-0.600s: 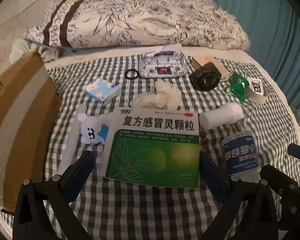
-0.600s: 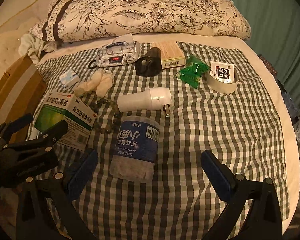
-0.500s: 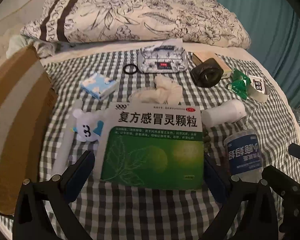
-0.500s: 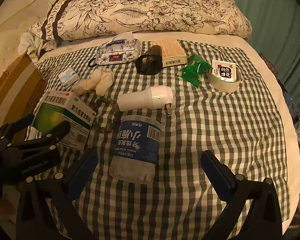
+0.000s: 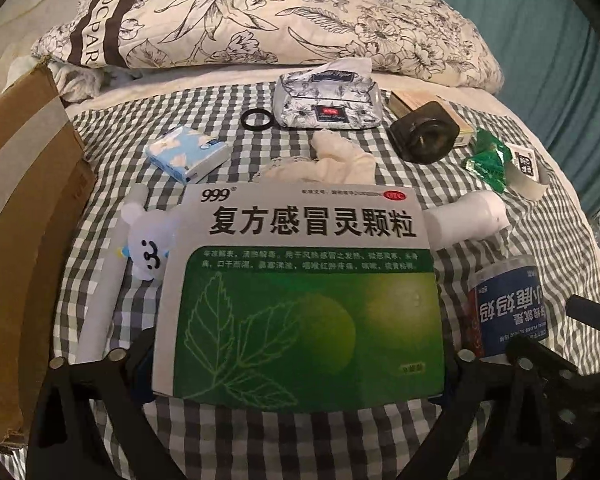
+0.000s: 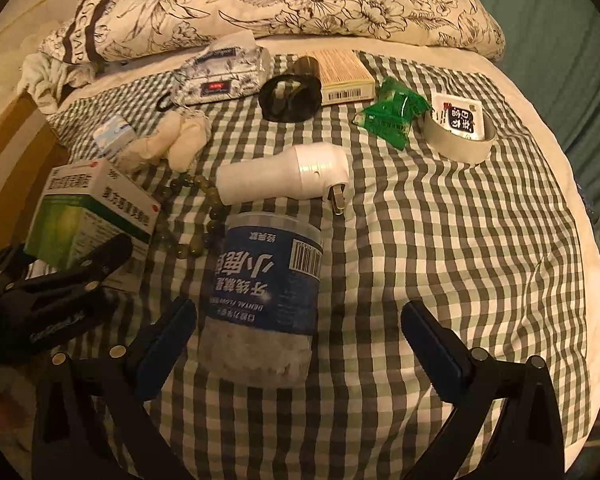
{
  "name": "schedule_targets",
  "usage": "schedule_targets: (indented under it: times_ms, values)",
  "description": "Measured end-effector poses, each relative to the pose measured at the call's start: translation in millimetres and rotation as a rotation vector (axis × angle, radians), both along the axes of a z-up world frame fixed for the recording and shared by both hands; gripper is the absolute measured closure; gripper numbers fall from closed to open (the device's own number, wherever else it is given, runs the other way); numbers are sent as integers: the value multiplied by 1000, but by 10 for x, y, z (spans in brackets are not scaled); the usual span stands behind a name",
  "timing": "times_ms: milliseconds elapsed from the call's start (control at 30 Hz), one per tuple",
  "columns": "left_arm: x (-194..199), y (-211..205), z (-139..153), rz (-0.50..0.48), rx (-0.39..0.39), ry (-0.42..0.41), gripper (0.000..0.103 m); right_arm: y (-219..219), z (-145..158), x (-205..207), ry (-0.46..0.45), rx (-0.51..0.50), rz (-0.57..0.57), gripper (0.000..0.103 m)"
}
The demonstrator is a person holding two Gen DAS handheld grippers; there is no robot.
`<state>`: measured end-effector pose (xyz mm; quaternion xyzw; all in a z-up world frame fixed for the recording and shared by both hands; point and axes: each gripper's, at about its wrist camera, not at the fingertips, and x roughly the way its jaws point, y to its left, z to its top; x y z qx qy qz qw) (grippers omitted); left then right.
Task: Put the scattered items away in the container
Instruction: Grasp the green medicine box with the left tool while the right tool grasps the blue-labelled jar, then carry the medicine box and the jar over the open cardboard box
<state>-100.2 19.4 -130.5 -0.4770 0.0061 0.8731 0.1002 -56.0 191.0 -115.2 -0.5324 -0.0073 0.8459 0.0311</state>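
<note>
Medicine box (image 5: 300,300): one, white and green with a leaf drawing, printed "999" and "复方感冒灵颗粒"; it lies on the checked cloth (image 6: 440,260), and everything below is placed from it.
Left gripper (image 5: 296,368): jaws spread wide on either side of the medicine box's near end, which hides the pads, so contact cannot be told (in the right wrist view its black frame sits at that box's near corner).
Right gripper (image 6: 300,344): jaws spread, right of the medicine box, straddling the floss jar without touching it.
Floss jar (image 6: 264,300): one, clear with a blue label reading "DENTAL FLOSS" and "小鹿", on its side just right of the medicine box.
Cardboard box (image 5: 24,208): one, brown, open, left of the medicine box at the cloth's edge.
Tissue packs: two, a small blue one (image 5: 186,154) and a floral one (image 5: 327,98), both beyond the medicine box.
Bear figure (image 5: 148,246): one, white, touching the medicine box's left side.
Plug-in device (image 6: 284,178): one, white, beyond the floss jar.
Bead string (image 6: 192,216): one, between the medicine box and the floss jar.
</note>
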Motion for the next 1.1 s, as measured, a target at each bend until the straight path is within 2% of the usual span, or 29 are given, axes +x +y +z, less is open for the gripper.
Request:
schedule_targets:
  times_ms: [167,267,300,333,633,1100]
  values:
    - [17,6,20,-2,6,13,10,-24,-127,-67,-21,8,-3,6]
    - [29,2,41,-1,-1,12,10,-54,-186,-89,-48,11,12,23]
    - [39,4,44,-1,-6,16,10,-68,-206,-91,-63,-5,20,36]
    - [51,5,55,-1,-9,21,10,-81,-221,-90,-76,-13,24,41]
    - [136,-2,176,10,-35,56,10,-111,-174,1,-65,-30,46,42]
    - [337,23,454,12,-40,109,10,-67,117,152,14,-14,55,42]
